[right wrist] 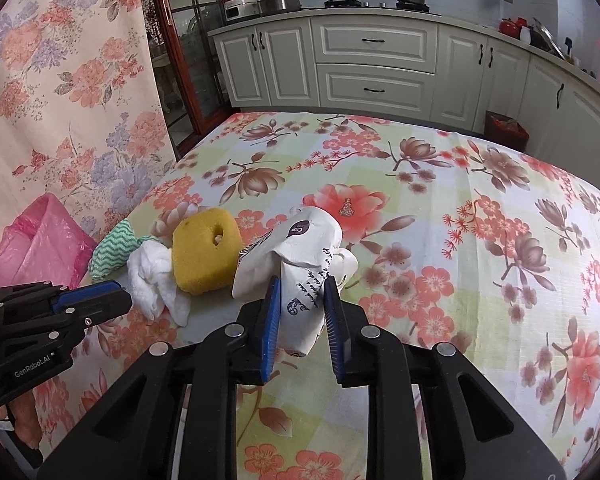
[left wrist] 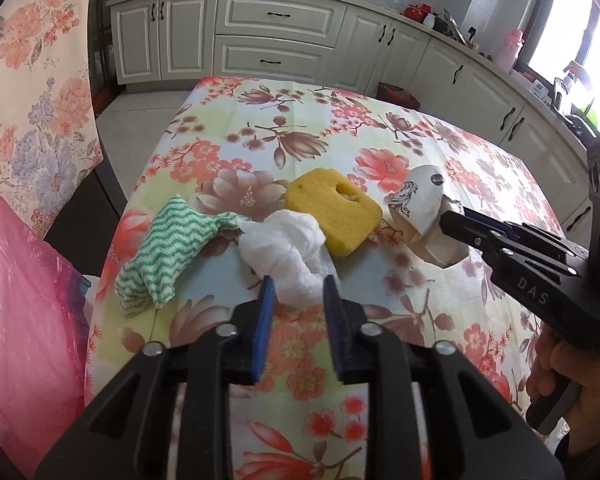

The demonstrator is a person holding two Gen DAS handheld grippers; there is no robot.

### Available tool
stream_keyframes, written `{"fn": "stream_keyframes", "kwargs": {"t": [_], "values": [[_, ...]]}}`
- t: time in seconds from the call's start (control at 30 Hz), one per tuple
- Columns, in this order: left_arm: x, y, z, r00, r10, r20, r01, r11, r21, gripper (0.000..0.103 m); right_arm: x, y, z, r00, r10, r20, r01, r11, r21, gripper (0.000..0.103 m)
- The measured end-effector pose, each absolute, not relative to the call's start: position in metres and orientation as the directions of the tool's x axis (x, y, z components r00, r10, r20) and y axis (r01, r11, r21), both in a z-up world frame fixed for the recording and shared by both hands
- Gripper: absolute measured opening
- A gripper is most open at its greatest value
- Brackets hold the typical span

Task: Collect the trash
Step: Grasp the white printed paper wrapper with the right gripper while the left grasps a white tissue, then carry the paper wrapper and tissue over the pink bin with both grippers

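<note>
A crumpled white tissue (left wrist: 284, 248) lies on the floral tablecloth (left wrist: 380, 320). Its near end sits between the fingertips of my left gripper (left wrist: 299, 292), whose blue pads stand apart on either side without clearly squeezing it. To its right a crushed white paper cup (right wrist: 296, 256) with black print is pinched between the pads of my right gripper (right wrist: 300, 286). In the left wrist view the right gripper (left wrist: 448, 218) holds the cup (left wrist: 416, 204) by its near edge. The left gripper (right wrist: 126, 298) shows at the right wrist view's left edge, beside the tissue (right wrist: 152, 276).
A yellow sponge (left wrist: 334, 210) with a hole lies between tissue and cup. A green-and-white wavy cloth (left wrist: 164, 256) lies left of the tissue. A pink plastic bag (left wrist: 24, 320) hangs off the table's left edge by a floral curtain (left wrist: 36, 80). Kitchen cabinets (right wrist: 376, 68) stand beyond.
</note>
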State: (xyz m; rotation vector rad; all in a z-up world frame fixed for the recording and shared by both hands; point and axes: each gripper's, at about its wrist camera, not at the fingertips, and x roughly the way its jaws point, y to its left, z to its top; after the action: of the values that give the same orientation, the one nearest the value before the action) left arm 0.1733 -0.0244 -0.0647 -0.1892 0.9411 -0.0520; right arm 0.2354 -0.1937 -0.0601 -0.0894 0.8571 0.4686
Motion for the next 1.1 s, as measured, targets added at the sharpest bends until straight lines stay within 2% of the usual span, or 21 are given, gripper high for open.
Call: {"fn": "stream_keyframes", "kwargs": {"t": [0.03, 0.33, 0.37, 0.43, 0.53, 1.1], "values": [[0.174, -0.024, -0.064, 0.593, -0.128, -0.795, -0.04, 0.981, -0.188, 0.045, 0.234, -0.195, -0.059, 0.563, 0.361, -0.744, -0.431, 0.896, 0.109, 0.022], [0.196, -0.027, -0.081, 0.547, -0.108, -0.83, -0.07, 0.982, -0.174, 0.047, 0.227, -0.203, -0.049, 0.582, 0.367, -0.726, -0.425, 0.898, 0.113, 0.022], [0.198, -0.027, -0.084, 0.541, -0.11, -0.834, -0.072, 0.982, -0.176, 0.046, 0.226, -0.204, -0.047, 0.584, 0.368, -0.724, -0.425, 0.898, 0.113, 0.022], [0.2, -0.027, -0.088, 0.531, -0.12, -0.839, -0.074, 0.98, -0.187, 0.025, 0.225, -0.206, -0.046, 0.586, 0.368, -0.722, -0.424, 0.898, 0.113, 0.022], [0.198, -0.026, -0.086, 0.536, -0.123, -0.835, -0.066, 0.98, -0.186, 0.013, 0.223, -0.209, -0.046, 0.587, 0.367, -0.722, -0.422, 0.9, 0.114, 0.022], [0.145, -0.011, -0.025, 0.649, -0.139, -0.748, -0.027, 0.978, -0.205, 0.01, 0.2, -0.208, -0.018, 0.625, 0.385, -0.68, -0.435, 0.894, 0.106, 0.022]]}}
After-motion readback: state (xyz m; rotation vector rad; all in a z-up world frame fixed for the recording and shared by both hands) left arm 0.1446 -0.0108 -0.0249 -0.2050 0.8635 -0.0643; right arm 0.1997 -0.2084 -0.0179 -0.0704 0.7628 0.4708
